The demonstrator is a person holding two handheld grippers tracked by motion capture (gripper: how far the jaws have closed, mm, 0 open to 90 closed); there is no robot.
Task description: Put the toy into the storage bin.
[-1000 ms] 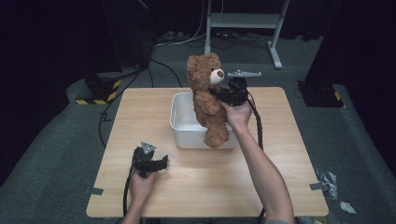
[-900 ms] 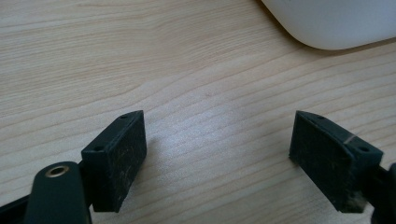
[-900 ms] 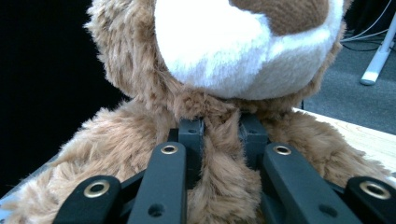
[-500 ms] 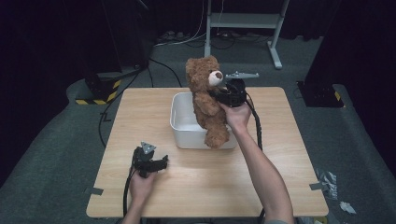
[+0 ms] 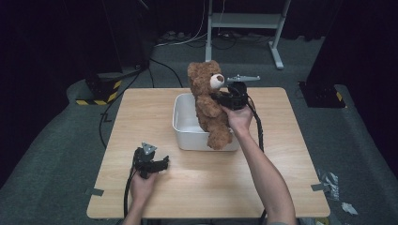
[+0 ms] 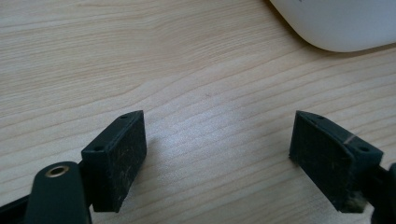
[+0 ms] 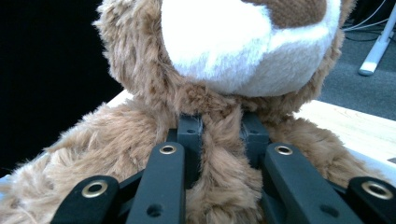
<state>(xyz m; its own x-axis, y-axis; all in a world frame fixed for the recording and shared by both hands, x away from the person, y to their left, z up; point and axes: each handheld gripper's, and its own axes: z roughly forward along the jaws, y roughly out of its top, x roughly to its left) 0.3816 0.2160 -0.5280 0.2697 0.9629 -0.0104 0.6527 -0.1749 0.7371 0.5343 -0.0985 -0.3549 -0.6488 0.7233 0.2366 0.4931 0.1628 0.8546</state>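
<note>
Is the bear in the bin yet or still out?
Still out: the right gripper holds the bear upright above the bin, legs hanging over its rim.

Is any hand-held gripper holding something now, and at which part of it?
The right hand-held gripper pinches the teddy bear by the fur of its chest, just under the chin. The left hand-held gripper is open and holds nothing.

Dark room, grey carpet floor [image 5: 56,154], wooden table [image 5: 281,187], white metal stand [image 5: 244,21] behind
</note>
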